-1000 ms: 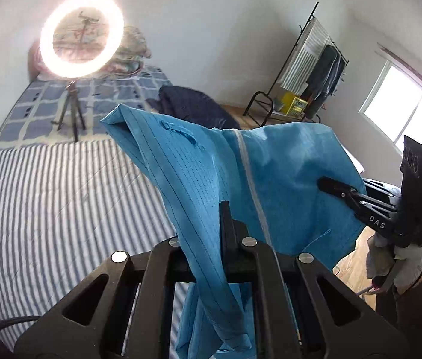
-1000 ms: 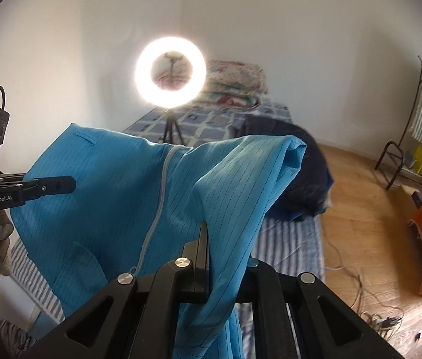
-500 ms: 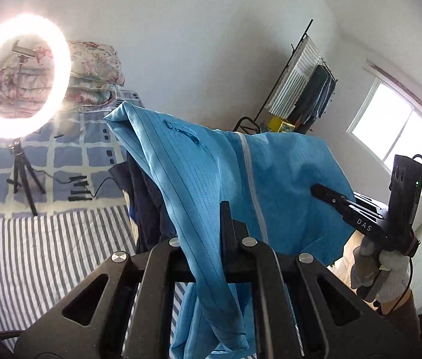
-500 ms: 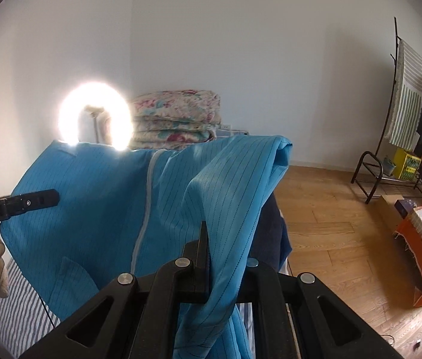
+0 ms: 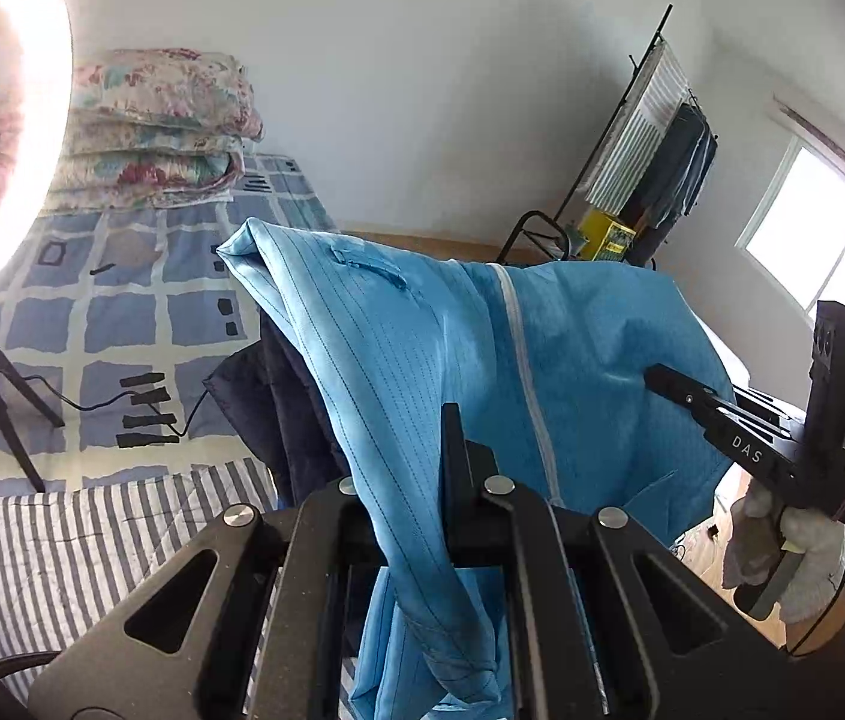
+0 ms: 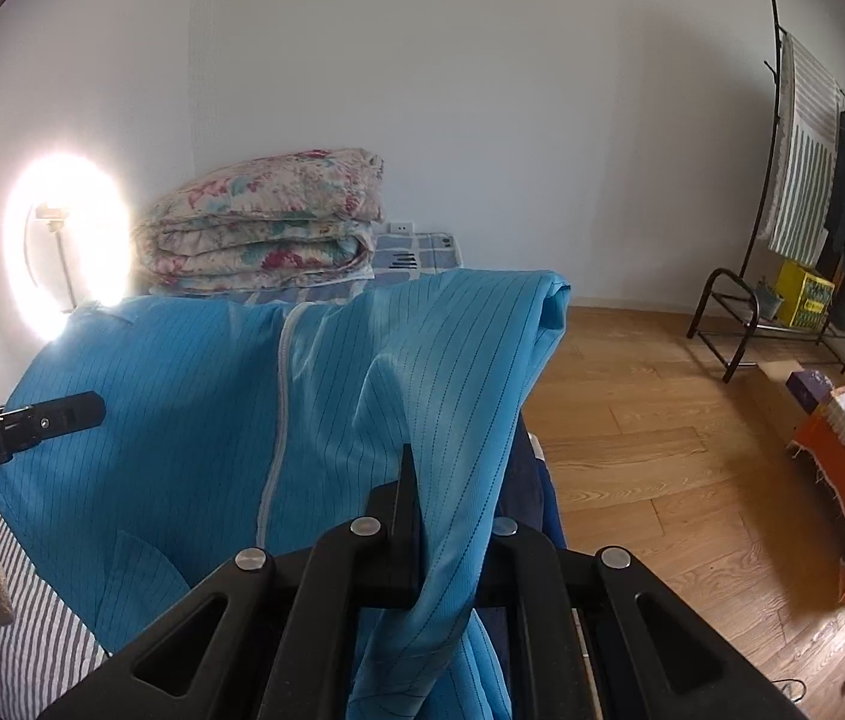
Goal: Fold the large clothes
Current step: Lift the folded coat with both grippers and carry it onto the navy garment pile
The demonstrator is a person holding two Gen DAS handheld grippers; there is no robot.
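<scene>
The left hand-held gripper [image 5: 449, 456] is clamped on one top edge of the blue garment [image 5: 422, 372], and the right hand-held gripper [image 6: 410, 498] pinches the other. Held apart like this, the cloth hangs spread above the striped bed [image 5: 62, 540], probably so it can be laid flat for folding.

The left wrist camera sits just behind its own fingers, angled downward over the bed [image 5: 62, 540] toward the far wall and the window [image 5: 830, 264]. The right wrist camera looks likewise, tilted down toward the same wall and the wooden floor [image 6: 662, 450]. Both views share the blue garment [image 5: 452, 348] close up, the folded floral quilt [image 6: 266, 228], the ring light [image 5: 2, 120] and the clothes rack [image 6: 812, 180].
</scene>
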